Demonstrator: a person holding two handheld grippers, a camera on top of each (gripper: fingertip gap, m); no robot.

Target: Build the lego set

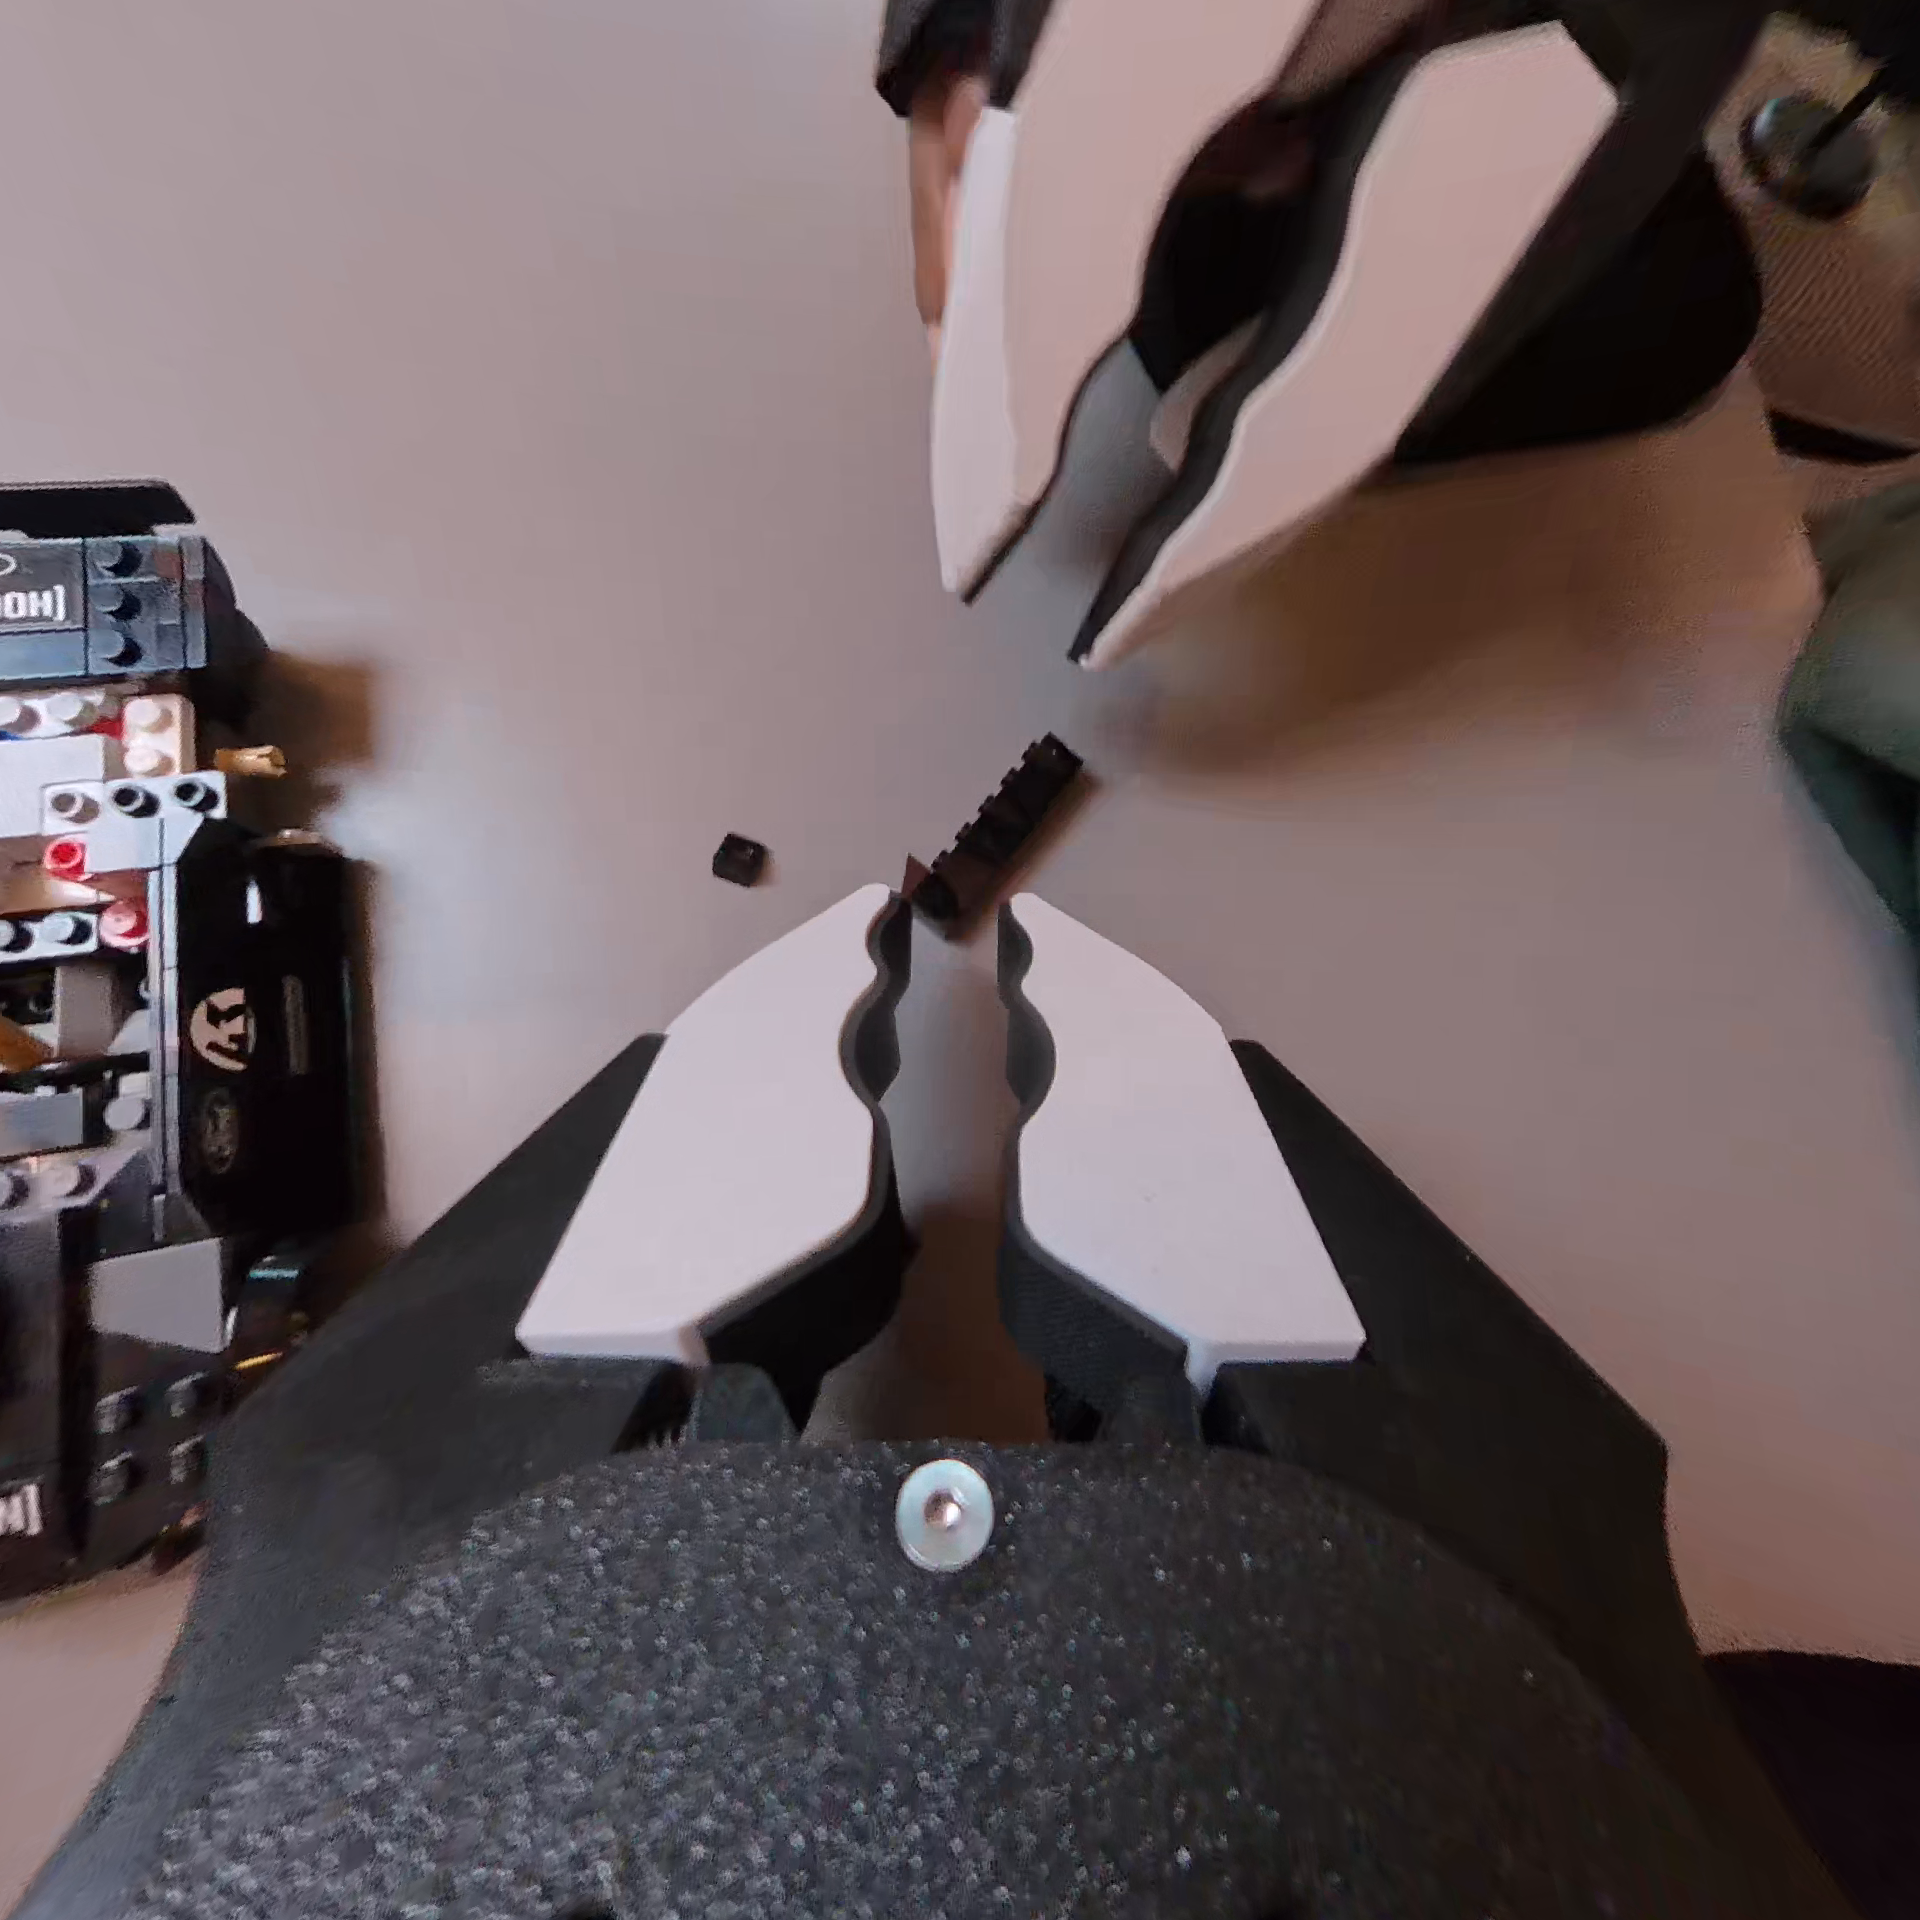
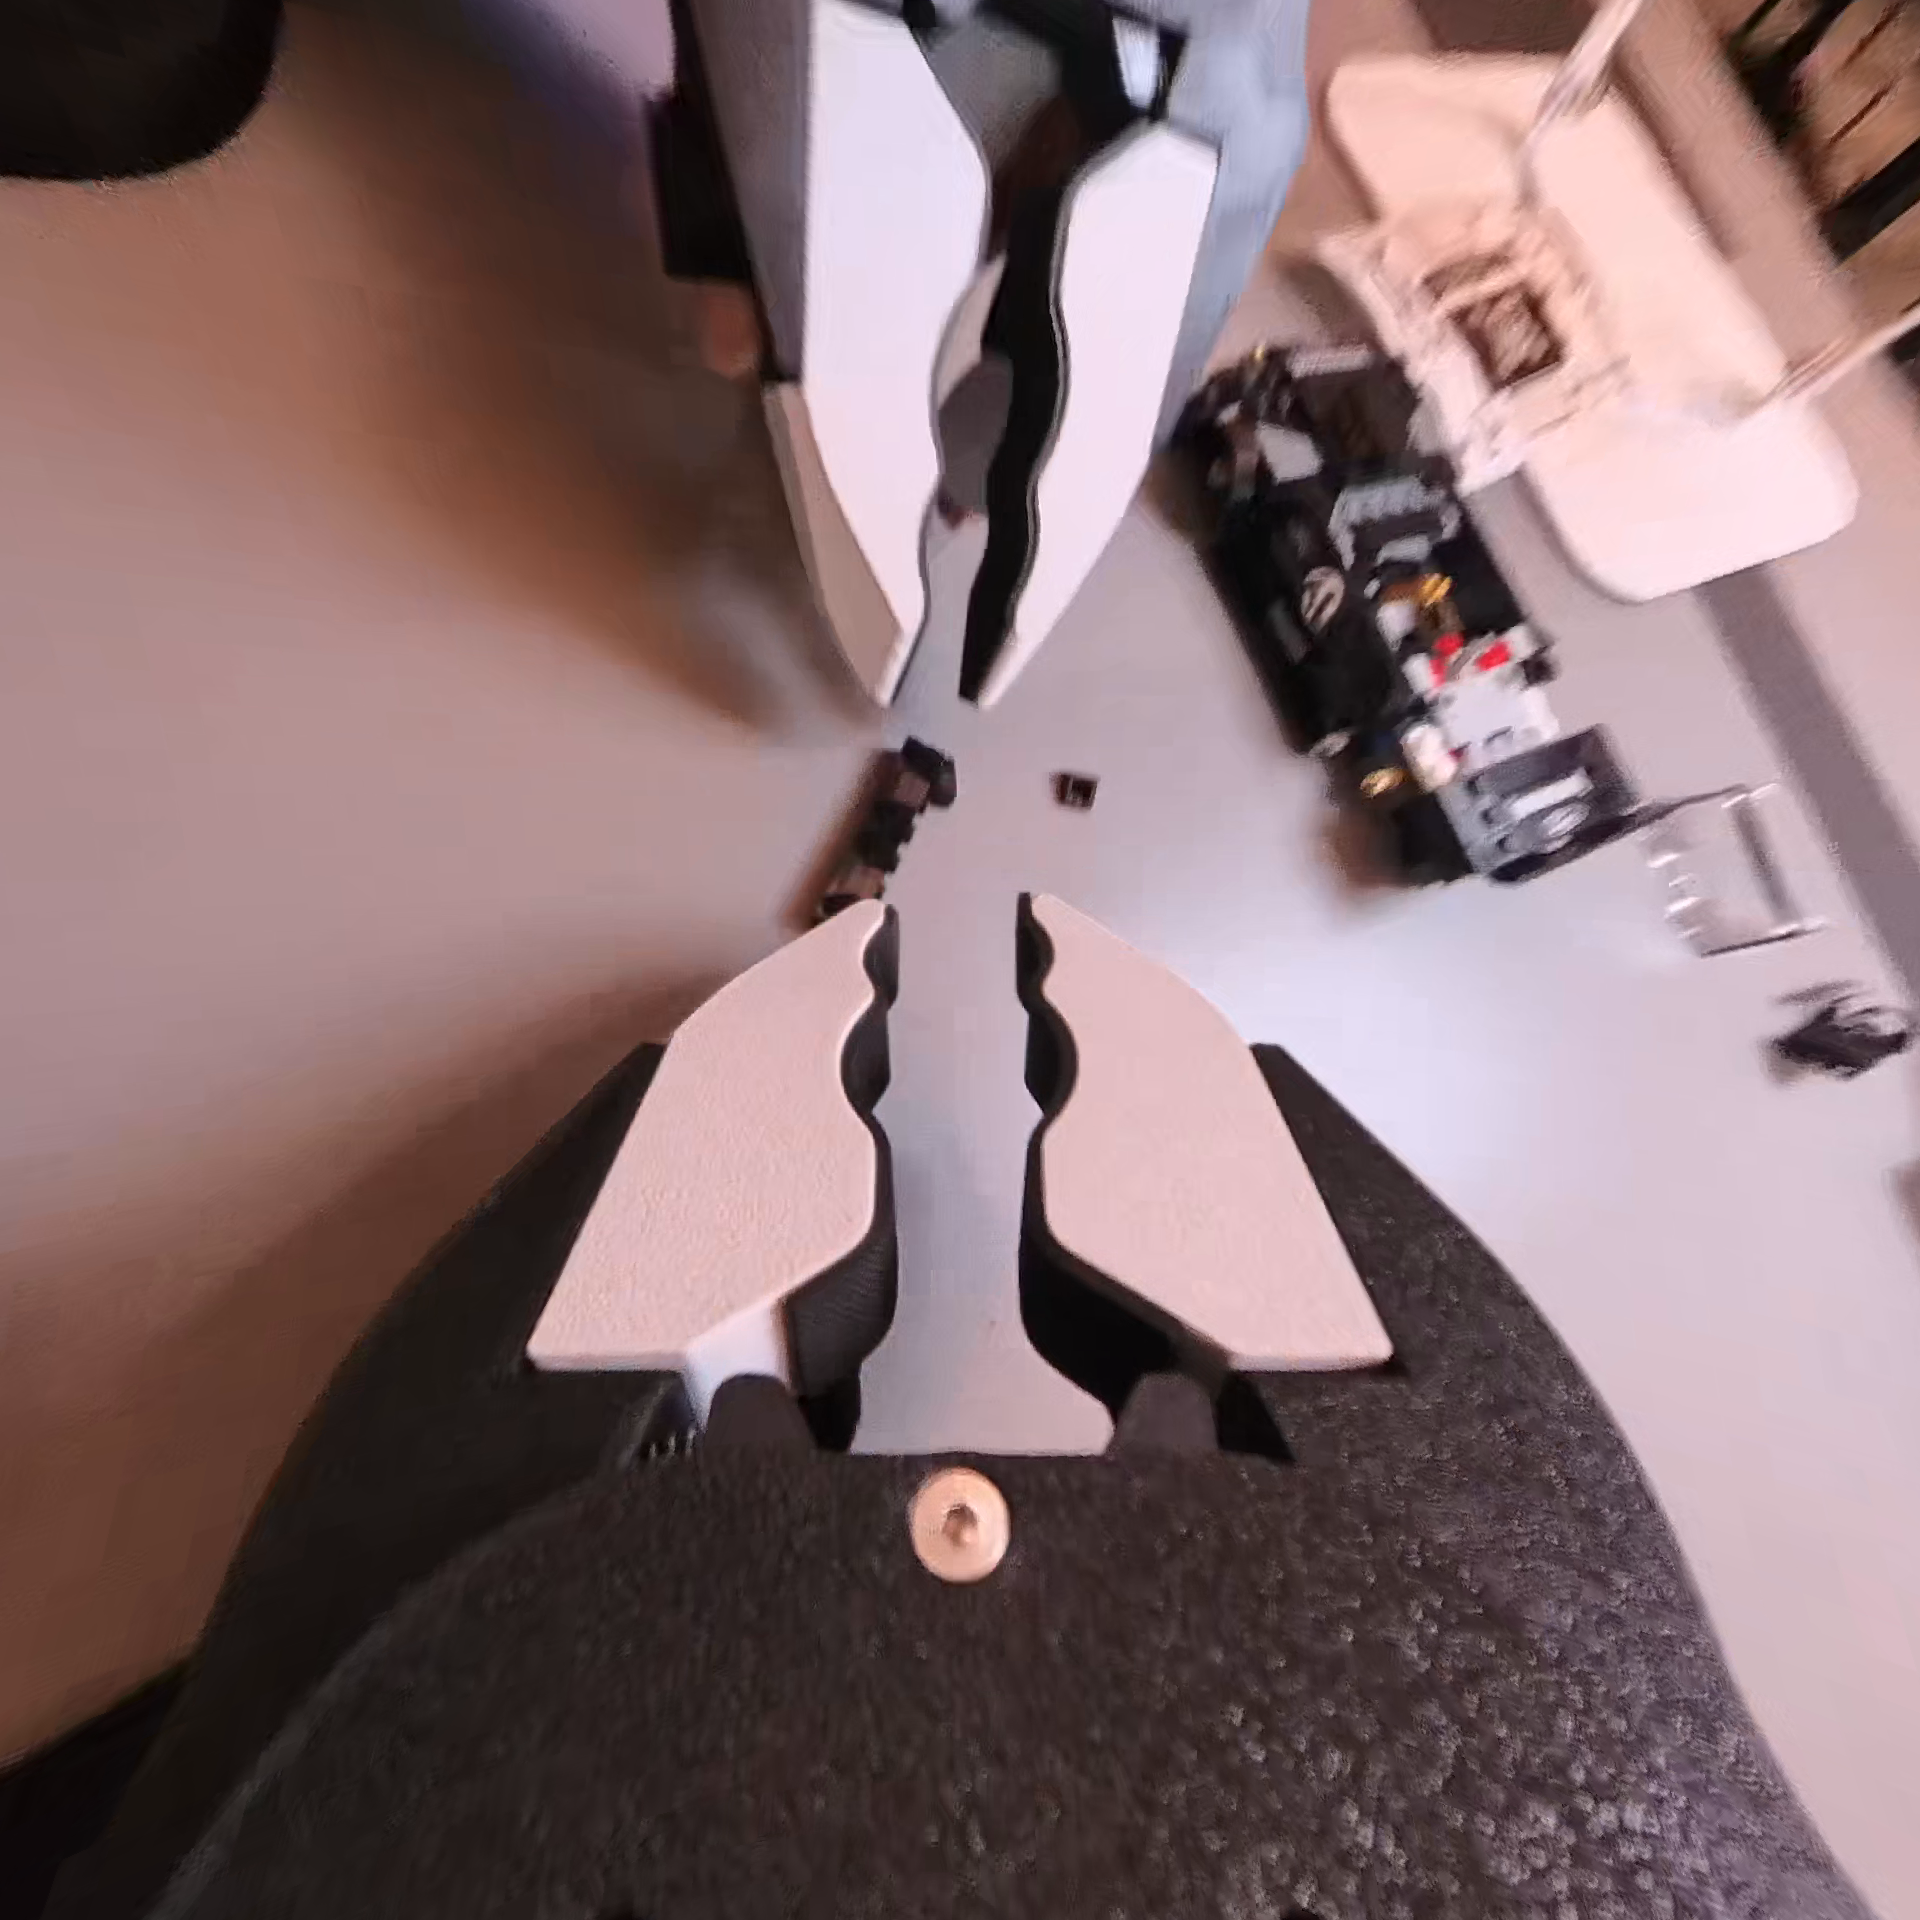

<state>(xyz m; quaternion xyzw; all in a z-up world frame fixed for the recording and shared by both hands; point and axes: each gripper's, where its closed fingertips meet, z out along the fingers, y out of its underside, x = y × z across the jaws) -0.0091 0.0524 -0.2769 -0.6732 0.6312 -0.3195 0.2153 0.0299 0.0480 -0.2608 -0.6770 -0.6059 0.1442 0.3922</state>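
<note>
Left gripper [image 1: 951,902] at long black studded piece [image 1: 997,831]
Jaws slightly apart, piece's near end between the tips; small black piece [image 1: 741,860] left, lego car [image 1: 135,987] at the far left.

You're working on a pale table [image 1: 520,312], its bare top [image 2: 1351,1091] running right and far. Past its far right edge you'll see a white chair [image 2: 1621,416], blurred, with a dark square mark on a label. Near the table's right side a clear plastic piece [image 2: 1735,873] lies flat. Green cloth [image 1: 1860,675] shows at the right edge of the left wrist view.
</note>
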